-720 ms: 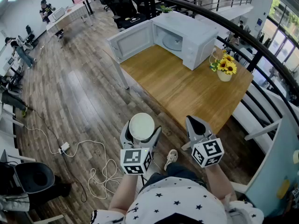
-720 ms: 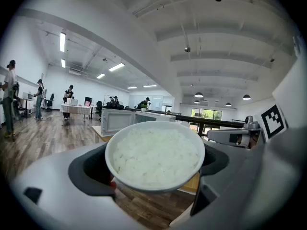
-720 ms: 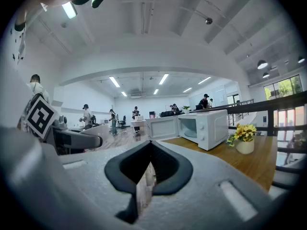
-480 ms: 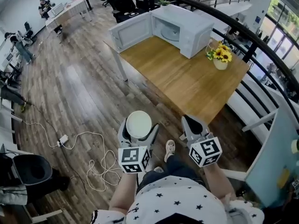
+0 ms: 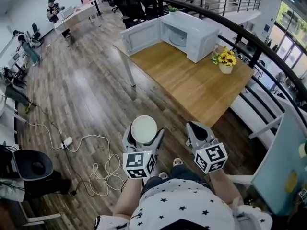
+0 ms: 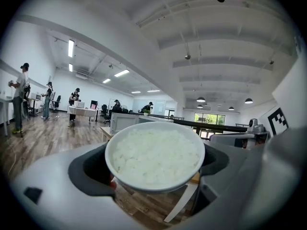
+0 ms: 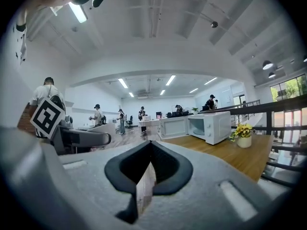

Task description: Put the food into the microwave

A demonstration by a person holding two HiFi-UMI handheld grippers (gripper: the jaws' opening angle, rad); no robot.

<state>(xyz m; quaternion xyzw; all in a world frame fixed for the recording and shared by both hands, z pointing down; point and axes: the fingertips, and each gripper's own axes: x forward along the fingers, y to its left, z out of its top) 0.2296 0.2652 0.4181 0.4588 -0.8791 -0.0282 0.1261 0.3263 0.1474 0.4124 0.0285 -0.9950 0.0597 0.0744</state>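
Two hand-held grippers sit low in the head view, just in front of the person's star-printed shirt. The left gripper (image 5: pixel 144 139) is clenched around a round white bowl heaped with white rice (image 5: pixel 144 129). The bowl sits upright between the two grey jaws, its sides cradled in their dark recesses and its rim standing above them. In the left gripper view the bowl fills the gap between the jaws. The rice is plain, bright white and slightly mounded, reaching nearly to the smooth rim.

The right gripper (image 5: pixel 199 128), just beside the left, has its jaws drawn together with only a thin slit between them and nothing in it.

The white box-shaped microwave (image 5: pixel 192 32) stands well ahead of both grippers, at the far end of a light wooden table (image 5: pixel 192 87), with its door (image 5: pixel 141 36) swung wide open. A small pale pot of yellow sunflowers (image 5: pixel 224 61) stands on the table near the microwave.
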